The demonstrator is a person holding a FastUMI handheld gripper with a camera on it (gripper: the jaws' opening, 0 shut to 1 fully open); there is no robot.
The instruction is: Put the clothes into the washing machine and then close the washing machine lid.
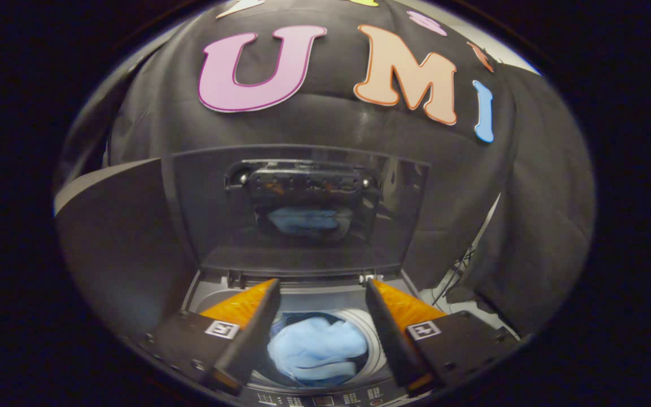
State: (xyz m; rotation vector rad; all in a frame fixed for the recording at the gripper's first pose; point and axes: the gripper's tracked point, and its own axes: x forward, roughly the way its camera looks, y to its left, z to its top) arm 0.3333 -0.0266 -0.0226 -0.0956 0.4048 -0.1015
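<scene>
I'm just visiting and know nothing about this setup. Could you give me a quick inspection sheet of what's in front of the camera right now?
Surface: washing machine, top-loading, control panel nearest the camera.
Job's things: light blue clothes lying in the drum; lid standing open and upright, reflecting the clothes.
Clutter: nothing seen.
Grippers: tool open, holding nothing, fingers apart above the drum opening.
Cables: dark cables beside the machine.
Surroundings: black cloth wall behind the machine.

A cloth-walled recording booth set up as a laundry corner: a top-loading washing machine (303,294) stands against black drapery (325,127), its lid (297,209) raised, loose cables (461,265) trailing beside it
</scene>
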